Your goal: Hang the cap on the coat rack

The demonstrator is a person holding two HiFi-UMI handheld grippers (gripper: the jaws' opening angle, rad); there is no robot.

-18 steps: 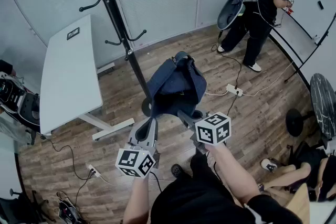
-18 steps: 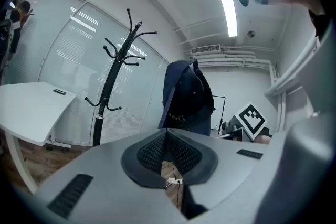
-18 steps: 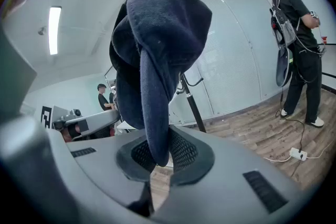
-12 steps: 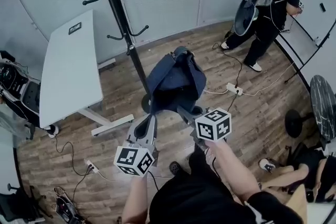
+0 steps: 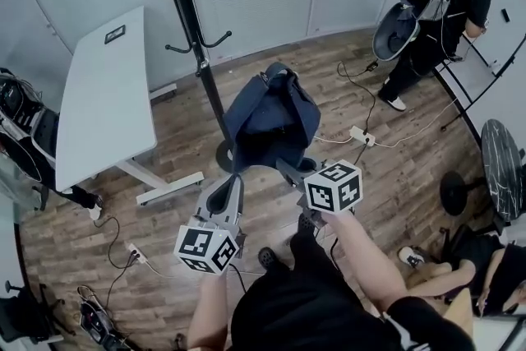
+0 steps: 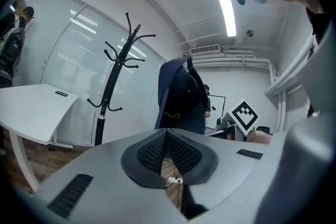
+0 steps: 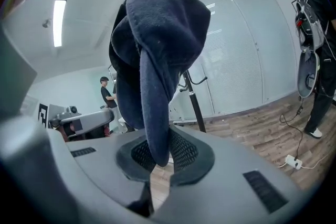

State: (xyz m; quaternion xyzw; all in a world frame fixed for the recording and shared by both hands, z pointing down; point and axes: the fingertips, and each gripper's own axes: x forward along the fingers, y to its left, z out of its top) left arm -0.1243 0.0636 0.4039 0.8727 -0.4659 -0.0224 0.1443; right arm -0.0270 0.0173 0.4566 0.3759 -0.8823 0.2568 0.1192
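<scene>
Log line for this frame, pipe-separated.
right gripper: shut on cap | left gripper: shut, empty | coat rack: hooks bare | cap: held up, not yet hung

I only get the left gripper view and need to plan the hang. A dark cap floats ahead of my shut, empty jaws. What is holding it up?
Observer: The right gripper. Its own view shows its jaws shut on a fold of the cap, with the rest of the cap rising above them.
Operator: Is it on the rack at all?
Observer: No. In the head view the coat rack stands bare, and the cap is held apart from it, on the right of its pole.
</scene>
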